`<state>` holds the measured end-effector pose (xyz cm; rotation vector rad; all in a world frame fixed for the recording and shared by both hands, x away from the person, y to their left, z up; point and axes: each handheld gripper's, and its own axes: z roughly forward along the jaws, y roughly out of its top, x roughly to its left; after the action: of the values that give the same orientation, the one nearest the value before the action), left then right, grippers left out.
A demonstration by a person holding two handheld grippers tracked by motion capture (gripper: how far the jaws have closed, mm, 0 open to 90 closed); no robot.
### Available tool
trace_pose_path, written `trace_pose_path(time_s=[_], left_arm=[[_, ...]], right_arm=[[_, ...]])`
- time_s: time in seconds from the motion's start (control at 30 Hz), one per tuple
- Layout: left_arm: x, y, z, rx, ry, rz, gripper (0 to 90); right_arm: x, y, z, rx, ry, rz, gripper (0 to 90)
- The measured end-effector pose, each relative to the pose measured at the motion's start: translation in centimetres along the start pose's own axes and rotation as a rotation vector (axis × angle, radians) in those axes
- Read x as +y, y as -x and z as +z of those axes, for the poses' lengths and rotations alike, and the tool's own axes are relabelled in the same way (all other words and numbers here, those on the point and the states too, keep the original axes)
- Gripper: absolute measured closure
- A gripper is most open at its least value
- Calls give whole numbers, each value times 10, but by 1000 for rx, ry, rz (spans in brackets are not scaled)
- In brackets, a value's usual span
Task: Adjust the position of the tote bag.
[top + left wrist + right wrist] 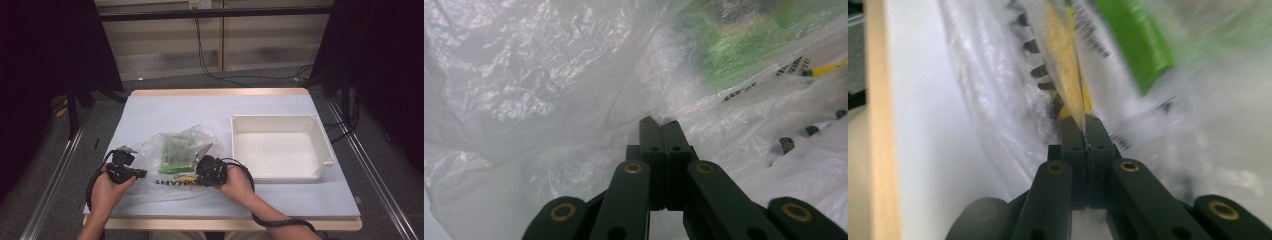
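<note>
While pinched, bag point(175, 155) between grippers

Left gripper point(142, 173): black body, grey three-cornered plate on top; black cable looping from it; right gripper point(196, 170): black, bulkier housing, thick ribbed black cable curling off; jaws matte black, flat bars on hinged links with brass-ringed pivots (small dark screws near the tips); forearms bare, no sleeves in view.

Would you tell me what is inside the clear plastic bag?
Through the plastic bag, green packaging shows; its contents and label are blurred by the crinkled film, so what it holds stays hidden.
</note>
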<state>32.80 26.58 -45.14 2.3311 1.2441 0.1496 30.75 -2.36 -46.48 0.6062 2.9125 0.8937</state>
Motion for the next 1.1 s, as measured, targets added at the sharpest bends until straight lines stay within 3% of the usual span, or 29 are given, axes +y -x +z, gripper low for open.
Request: trace_pose_path(time_s=[0.1,0.13,0.27,0.33,0.37,0.4,0.43,0.47,0.5,0.53,0.67,0.8,0.87,0.93,1.0,1.1], left_arm=[[1,0,2,-11,-8,-11,900],[1,1,4,-16,-7,-17,900],[3,3,4,-1,-10,-8,900],[3,4,2,-17,4,-7,900],[3,3,2,-30,15,-19,900],[4,3,0,-50,43,-27,899],[4,3,0,-50,43,-27,871],[5,4,-2,-47,60,-22,809],[8,5,-4,-63,82,-23,769],[10,6,-5,-76,83,-17,772],[18,15,-9,-77,123,10,744],[23,18,-9,-68,129,28,660],[28,21,-10,-64,122,62,620],[29,23,-10,-61,138,61,590],[33,28,-12,-60,145,91,589],[34,31,-13,-56,146,87,539]], right_arm=[[-9,-3,-5,20,3,-12,900],[-13,-1,-7,50,7,7,900],[-14,-1,-7,54,9,26,900],[-13,-1,-8,54,1,36,892],[-12,-1,-8,49,-3,31,867],[-10,-1,-8,41,-3,34,742],[-10,-1,-8,41,-3,34,742],[-6,0,-9,39,-5,61,665],[-4,0,-11,40,4,58,635],[-1,-1,-12,35,14,63,588],[10,-1,-19,22,29,67,471],[18,-2,-26,-3,34,61,390],[22,0,-29,-9,47,55,391],[27,1,-32,-14,50,56,432],[32,4,-32,-9,54,53,493],[37,9,-31,-1,65,60,580]])
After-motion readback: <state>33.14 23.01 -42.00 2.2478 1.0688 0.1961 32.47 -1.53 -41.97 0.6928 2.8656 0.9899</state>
